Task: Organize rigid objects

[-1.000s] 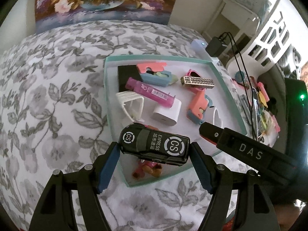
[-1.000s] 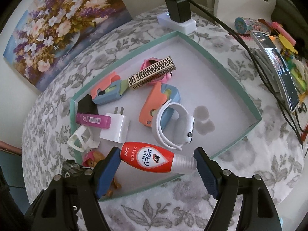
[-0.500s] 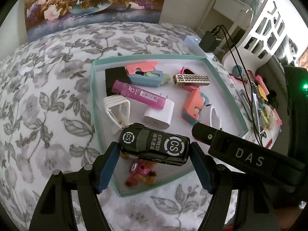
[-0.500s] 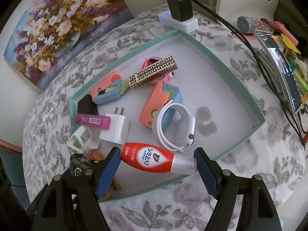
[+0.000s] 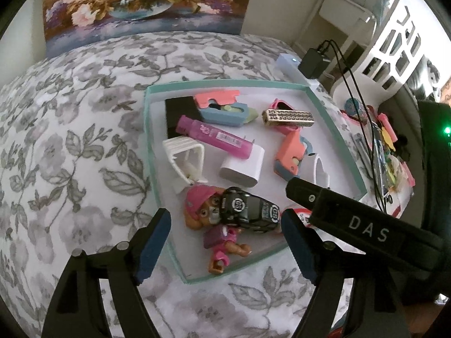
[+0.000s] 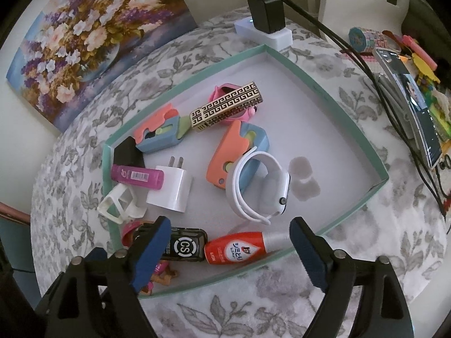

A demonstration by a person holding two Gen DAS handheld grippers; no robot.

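A teal-rimmed tray (image 5: pixel 332 124) (image 6: pixel 324 93) lies on the floral cloth and holds several small objects. A black toy car (image 5: pixel 248 211) (image 6: pixel 183 248) lies in the tray's near corner on a pink toy pup (image 5: pixel 203 211). A red tube (image 6: pixel 242 248) lies in the tray beside the car. My left gripper (image 5: pixel 225 242) is open and empty just above the car. My right gripper (image 6: pixel 229 250) is open and empty above the red tube. The right gripper's black body (image 5: pixel 366 231) crosses the left wrist view.
In the tray lie a white charger (image 6: pixel 172 188), a white watch (image 6: pixel 262 188), a pink tube (image 6: pixel 138 176), a gold patterned bar (image 6: pixel 225 107), coral-and-blue cutters (image 6: pixel 234 155) and a white clip (image 6: pixel 118 205). A power strip (image 6: pixel 265 32), cables and a phone (image 6: pixel 417 107) lie right of the tray.
Both grippers have opened. The black car dropped from the left gripper onto the toy pup in the tray. The red tube dropped from the right gripper into the tray beside the car.
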